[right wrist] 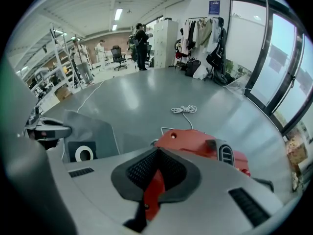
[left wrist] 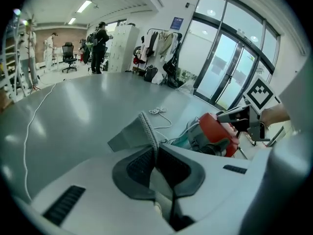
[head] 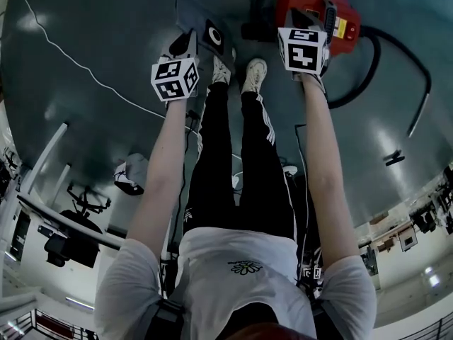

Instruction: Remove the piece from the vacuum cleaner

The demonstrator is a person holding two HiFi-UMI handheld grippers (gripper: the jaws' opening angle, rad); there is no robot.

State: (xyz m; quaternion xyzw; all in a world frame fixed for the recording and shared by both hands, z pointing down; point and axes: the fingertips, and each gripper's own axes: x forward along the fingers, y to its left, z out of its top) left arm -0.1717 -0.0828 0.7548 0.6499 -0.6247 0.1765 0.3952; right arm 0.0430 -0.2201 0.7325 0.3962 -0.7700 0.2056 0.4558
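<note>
The red vacuum cleaner (head: 311, 6) stands on the grey floor ahead of the person's feet; it also shows as a red body (right wrist: 205, 146) and at the right (left wrist: 217, 131). My left gripper (left wrist: 155, 148) is shut on the edge of a grey dust bag (left wrist: 134, 133) and holds it off the floor, left of the vacuum. The bag's black collar with a white ring (head: 214, 37) faces up. My right gripper (right wrist: 157, 151) is over the vacuum with its jaws closed on a red edge of the lid. The bag (right wrist: 88, 131) hangs at the left in the right gripper view.
A black hose (head: 410, 69) curves out from the vacuum to the right, with a dark nozzle (head: 394, 158) lying beyond it. A white cable (head: 71, 59) runs across the floor, with a coil (right wrist: 184, 109) farther off. The person's shoes (head: 255, 73) stand between the grippers. Distant people, coat rack (right wrist: 205, 48) and glass doors.
</note>
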